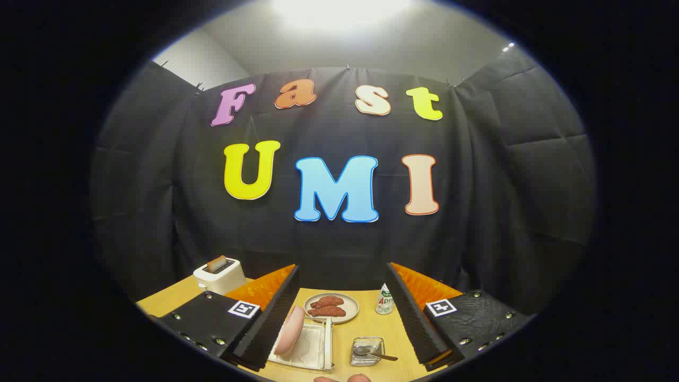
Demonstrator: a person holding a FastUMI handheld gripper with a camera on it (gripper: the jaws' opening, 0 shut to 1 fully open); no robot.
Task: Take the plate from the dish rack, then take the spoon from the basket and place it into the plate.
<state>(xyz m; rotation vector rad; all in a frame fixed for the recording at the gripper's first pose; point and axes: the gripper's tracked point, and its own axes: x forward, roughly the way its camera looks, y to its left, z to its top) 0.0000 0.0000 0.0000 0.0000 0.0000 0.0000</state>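
A pink plate [289, 330] stands on edge in a white dish rack [313, 351] on the wooden table [366, 331], close to my left finger. Right of the rack sits a small wire basket [367, 351] holding a spoon [371, 352] whose handle points right. My gripper [339, 310] is open and held above the table; the rack, the plate and the basket lie between its two fingers, and nothing is gripped.
Beyond the rack is a grey plate [331, 307] with reddish food on it. A small bottle [385, 300] stands by the right finger. A white toaster [218, 274] sits at the table's far left. Black cloth walls close the booth behind.
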